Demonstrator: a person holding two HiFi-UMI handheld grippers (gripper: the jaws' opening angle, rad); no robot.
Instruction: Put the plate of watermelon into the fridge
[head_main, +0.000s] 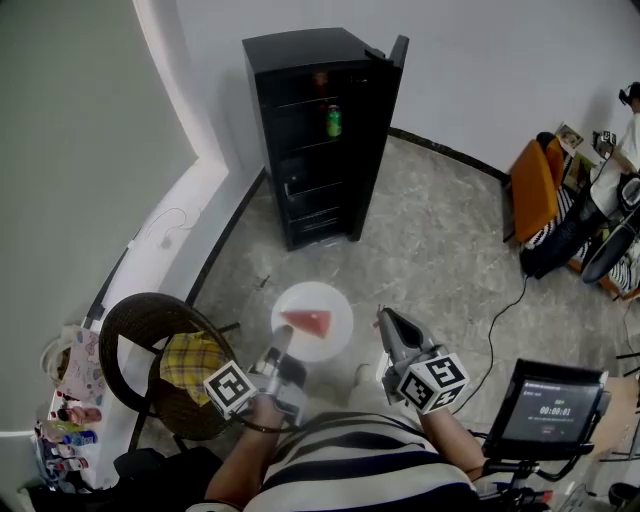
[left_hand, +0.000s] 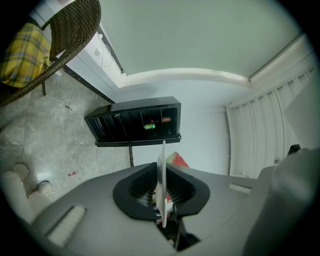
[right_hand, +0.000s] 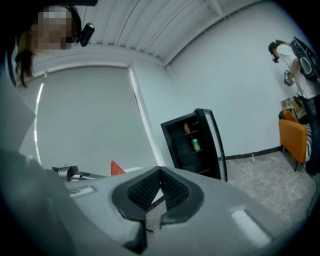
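A white plate (head_main: 312, 320) carrying a red watermelon wedge (head_main: 308, 322) is held level over the floor. My left gripper (head_main: 283, 338) is shut on the plate's near rim. In the left gripper view the plate (left_hand: 161, 182) shows edge-on between the jaws of the left gripper (left_hand: 162, 170), with the watermelon (left_hand: 177, 160) behind it. My right gripper (head_main: 383, 315) hovers just right of the plate, shut and empty; its own view shows the right gripper (right_hand: 160, 173) with pads touching. The black fridge (head_main: 318, 135) stands ahead, door open.
A green can (head_main: 334, 122) sits on a fridge shelf. A wicker chair (head_main: 150, 330) with a yellow checked cloth (head_main: 190, 362) is at my left. An orange chair (head_main: 533, 185) and a person (head_main: 620, 150) are at the far right, a screen (head_main: 553, 408) near right.
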